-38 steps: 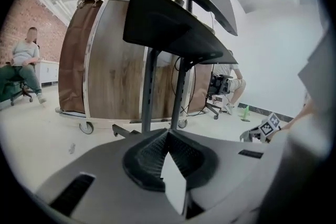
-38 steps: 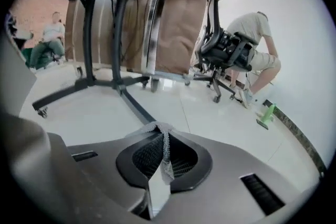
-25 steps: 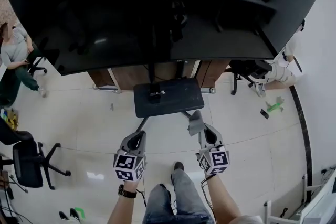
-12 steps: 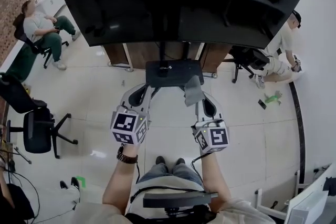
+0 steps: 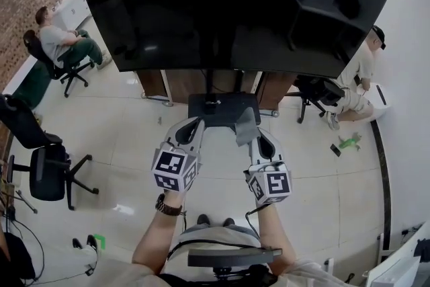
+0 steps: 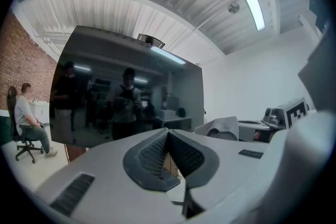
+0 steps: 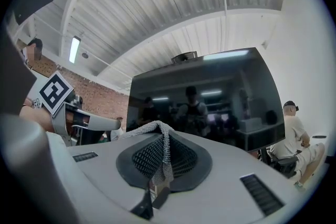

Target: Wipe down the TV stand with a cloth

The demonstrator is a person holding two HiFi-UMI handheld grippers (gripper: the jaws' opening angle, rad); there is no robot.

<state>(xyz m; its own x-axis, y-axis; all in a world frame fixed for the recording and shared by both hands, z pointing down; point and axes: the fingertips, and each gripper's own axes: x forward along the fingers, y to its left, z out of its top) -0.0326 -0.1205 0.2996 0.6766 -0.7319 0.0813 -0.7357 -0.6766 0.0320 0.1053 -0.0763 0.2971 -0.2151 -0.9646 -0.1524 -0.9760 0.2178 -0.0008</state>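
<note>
Right gripper (image 7: 163,161): jaws clamped on the grey cloth (image 7: 156,129), which pokes out past the tips.
Left gripper (image 6: 167,152): jaws together, nothing between them.
TV stand (image 5: 216,106): black shelf under the TV (image 5: 228,3), just ahead, between both grippers, long axis crosswise.
Nearer: right gripper, cloth by the shelf's right front corner.

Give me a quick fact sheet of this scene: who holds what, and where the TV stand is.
left gripper: jaws together, nothing between them
right gripper: jaws shut on grey cloth
TV stand: dark shelf under the big black TV, just ahead of both grippers
wiping: cannot tell whether cloth touches the stand
bystanders: seated person at left, second seated person at right
</note>
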